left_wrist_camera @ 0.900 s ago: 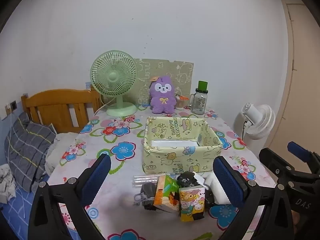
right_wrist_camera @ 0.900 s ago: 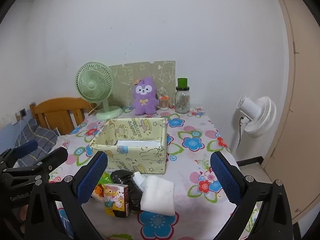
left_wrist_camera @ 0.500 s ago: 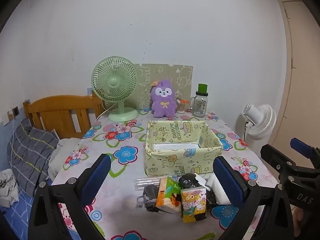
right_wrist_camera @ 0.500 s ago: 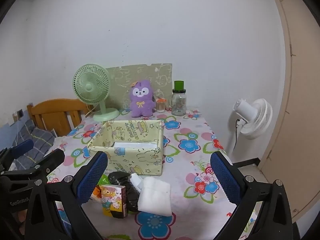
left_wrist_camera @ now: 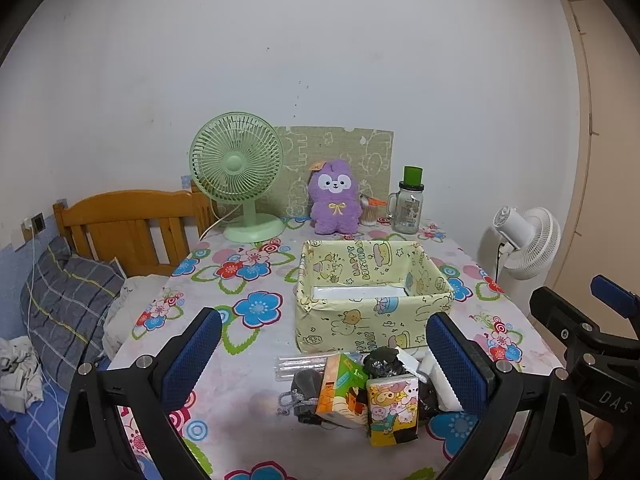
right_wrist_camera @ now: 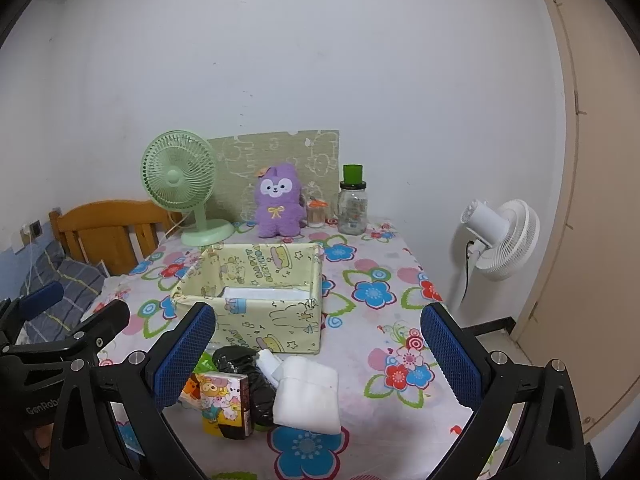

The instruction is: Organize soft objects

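Observation:
A pale yellow cartoon-print box (left_wrist_camera: 372, 312) (right_wrist_camera: 256, 300) stands open mid-table. In front of it lies a pile: a folded white towel (right_wrist_camera: 308, 396), black fabric (right_wrist_camera: 248, 376), a grey drawstring pouch (left_wrist_camera: 306, 394), an orange-green tissue pack (left_wrist_camera: 340, 392) and a cartoon tissue pack (left_wrist_camera: 394, 408) (right_wrist_camera: 224, 402). A purple plush toy (left_wrist_camera: 335, 200) (right_wrist_camera: 278, 202) sits at the back. My left gripper (left_wrist_camera: 324, 354) is open and empty above the near table edge, just before the pile. My right gripper (right_wrist_camera: 316, 358) is open and empty beside it, over the towel.
A green desk fan (left_wrist_camera: 238, 176) and a glass jar with green lid (left_wrist_camera: 408, 210) stand at the back by a patterned board. A white floor fan (right_wrist_camera: 502, 238) stands right of the table. A wooden bed headboard (left_wrist_camera: 128, 224) and pillow are left.
Both grippers have drawn back and risen slightly; the table and box look a little farther and lower. Both stay open. Nothing on the table has moved.

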`<action>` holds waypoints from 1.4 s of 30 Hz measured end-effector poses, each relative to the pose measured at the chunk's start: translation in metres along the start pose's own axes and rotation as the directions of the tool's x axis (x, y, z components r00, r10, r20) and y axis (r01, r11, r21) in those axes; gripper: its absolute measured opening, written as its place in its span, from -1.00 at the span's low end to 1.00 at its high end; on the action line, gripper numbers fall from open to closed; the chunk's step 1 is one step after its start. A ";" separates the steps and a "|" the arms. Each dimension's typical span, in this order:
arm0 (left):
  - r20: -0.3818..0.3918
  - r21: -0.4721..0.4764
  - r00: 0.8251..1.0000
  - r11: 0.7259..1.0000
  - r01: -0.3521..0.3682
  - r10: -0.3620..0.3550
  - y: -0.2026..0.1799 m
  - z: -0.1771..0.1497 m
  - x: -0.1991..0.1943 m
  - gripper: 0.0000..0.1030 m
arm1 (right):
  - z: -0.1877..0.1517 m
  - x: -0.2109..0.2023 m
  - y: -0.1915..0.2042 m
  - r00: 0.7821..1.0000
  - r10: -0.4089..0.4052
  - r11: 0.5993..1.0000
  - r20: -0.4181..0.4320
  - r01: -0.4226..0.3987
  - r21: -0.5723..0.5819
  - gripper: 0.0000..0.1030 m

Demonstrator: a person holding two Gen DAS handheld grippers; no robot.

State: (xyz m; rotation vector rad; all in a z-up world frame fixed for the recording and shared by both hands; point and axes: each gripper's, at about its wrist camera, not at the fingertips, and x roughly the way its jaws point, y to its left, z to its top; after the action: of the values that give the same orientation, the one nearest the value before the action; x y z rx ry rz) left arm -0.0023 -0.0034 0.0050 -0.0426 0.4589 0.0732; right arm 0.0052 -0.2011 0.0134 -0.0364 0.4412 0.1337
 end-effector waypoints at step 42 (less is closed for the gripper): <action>0.001 0.002 1.000 1.000 0.005 -0.005 -0.011 -0.003 0.004 0.99 | 0.002 0.000 -0.008 1.000 -0.007 0.999 0.009 0.006 0.045 0.99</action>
State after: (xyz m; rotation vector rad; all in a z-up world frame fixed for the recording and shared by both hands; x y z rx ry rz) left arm 0.0013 -0.0137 0.0007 -0.0421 0.4582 0.0677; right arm 0.0070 -0.2093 0.0154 0.0065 0.4347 0.1177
